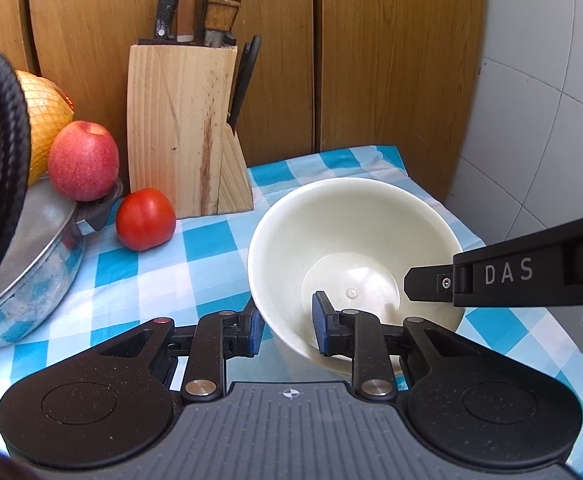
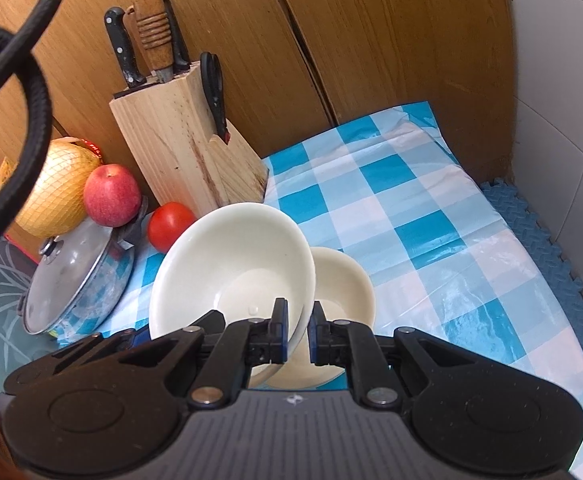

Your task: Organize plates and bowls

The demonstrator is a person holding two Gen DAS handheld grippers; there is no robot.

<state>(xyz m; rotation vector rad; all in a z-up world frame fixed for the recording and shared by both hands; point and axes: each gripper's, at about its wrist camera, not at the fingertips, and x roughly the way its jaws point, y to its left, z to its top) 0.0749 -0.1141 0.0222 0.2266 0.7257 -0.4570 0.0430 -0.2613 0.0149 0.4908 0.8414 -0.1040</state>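
A cream bowl (image 1: pixel 351 240) is tilted above the blue-checked cloth. My left gripper (image 1: pixel 287 326) straddles its near rim, one pad outside and one inside, with a gap showing around the wall. In the right wrist view the same bowl (image 2: pixel 231 264) is tilted over a second cream bowl (image 2: pixel 343 280) that sits on the cloth. My right gripper (image 2: pixel 297 330) is shut on the upper bowl's right rim. The right gripper's finger (image 1: pixel 431 284) shows over the bowl in the left wrist view.
A wooden knife block (image 1: pixel 183 128) with knives and scissors stands at the back by wooden panels. A tomato (image 1: pixel 145 219), an apple (image 1: pixel 83 160), a netted yellow fruit (image 2: pixel 51 192) and a lidded steel pot (image 2: pixel 79 276) are at the left. The checked cloth (image 2: pixel 431 220) stretches right to a foam mat (image 2: pixel 539 240).
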